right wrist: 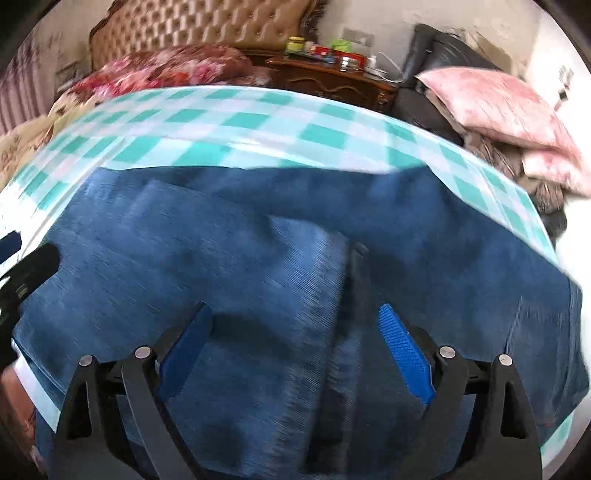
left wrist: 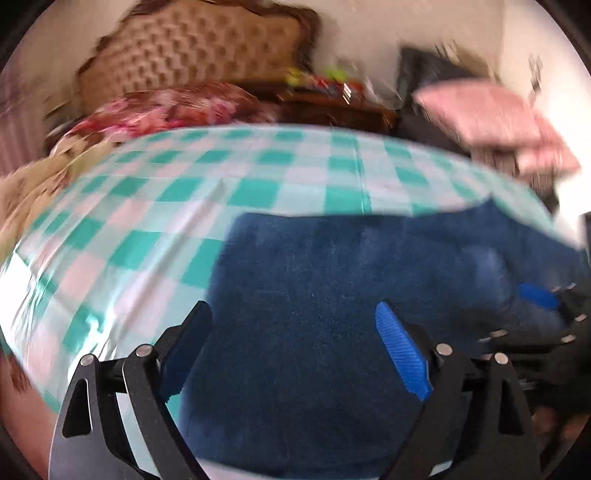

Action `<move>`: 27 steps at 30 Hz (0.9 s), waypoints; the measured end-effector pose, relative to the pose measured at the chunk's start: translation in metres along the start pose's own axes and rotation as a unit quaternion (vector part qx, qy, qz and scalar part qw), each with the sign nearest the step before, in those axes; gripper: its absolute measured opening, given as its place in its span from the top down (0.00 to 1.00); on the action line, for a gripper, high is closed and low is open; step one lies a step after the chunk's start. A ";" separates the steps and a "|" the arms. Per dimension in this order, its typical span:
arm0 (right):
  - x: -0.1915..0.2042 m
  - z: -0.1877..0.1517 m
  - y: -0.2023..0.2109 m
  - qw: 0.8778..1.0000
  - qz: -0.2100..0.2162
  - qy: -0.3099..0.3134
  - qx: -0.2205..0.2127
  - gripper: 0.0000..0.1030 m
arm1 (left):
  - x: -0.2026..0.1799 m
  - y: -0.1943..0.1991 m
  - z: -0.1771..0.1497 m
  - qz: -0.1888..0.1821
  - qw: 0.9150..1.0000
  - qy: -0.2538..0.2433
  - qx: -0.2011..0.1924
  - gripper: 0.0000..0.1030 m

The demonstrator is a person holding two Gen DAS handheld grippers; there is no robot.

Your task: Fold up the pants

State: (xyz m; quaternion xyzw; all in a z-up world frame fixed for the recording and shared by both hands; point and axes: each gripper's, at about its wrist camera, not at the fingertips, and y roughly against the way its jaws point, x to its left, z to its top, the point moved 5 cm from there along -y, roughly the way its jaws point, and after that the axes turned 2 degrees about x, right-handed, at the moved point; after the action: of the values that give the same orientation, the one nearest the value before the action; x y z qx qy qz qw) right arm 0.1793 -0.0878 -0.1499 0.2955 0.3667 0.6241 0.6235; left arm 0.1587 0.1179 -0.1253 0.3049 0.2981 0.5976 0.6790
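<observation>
Pants [right wrist: 229,258] on checked bedsheet [left wrist: 155,192]

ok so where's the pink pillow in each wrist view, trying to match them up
Left wrist: pink pillow sits upper right, blurred, beyond the far right corner of the checked sheet.
Right wrist: pink pillow is upper right again, sharper, past the sheet.
Shared landmark: the tufted headboard, upper left in both.

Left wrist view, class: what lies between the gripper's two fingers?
Only the pants, spread on the checked sheet. The left gripper is open above the cloth, holding nothing, as the left wrist view shows.
</observation>
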 end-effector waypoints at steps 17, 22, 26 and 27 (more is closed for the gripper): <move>-0.023 0.037 -0.016 0.999 -0.015 -0.030 0.021 0.39 | 0.000 -0.036 0.046 -0.082 0.993 -0.072 0.045 0.63; -0.041 0.037 0.008 0.999 -0.009 -0.047 -0.020 0.39 | 0.053 -0.058 0.067 -0.009 0.999 0.001 0.043 0.62; -0.043 0.036 -0.011 0.999 -0.032 -0.016 0.011 0.39 | 0.061 -0.043 0.047 -0.017 0.998 -0.025 0.047 0.60; -0.046 0.034 -0.017 0.999 -0.023 -0.019 0.018 0.37 | 0.072 -0.037 0.039 0.012 0.999 -0.018 0.048 0.61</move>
State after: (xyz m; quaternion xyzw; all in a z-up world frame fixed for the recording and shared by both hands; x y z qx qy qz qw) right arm 0.2190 -0.1312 -0.1416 0.3099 0.3722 0.5971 0.6394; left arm 0.2196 0.1836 -0.1319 0.3513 0.3101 0.5854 0.6616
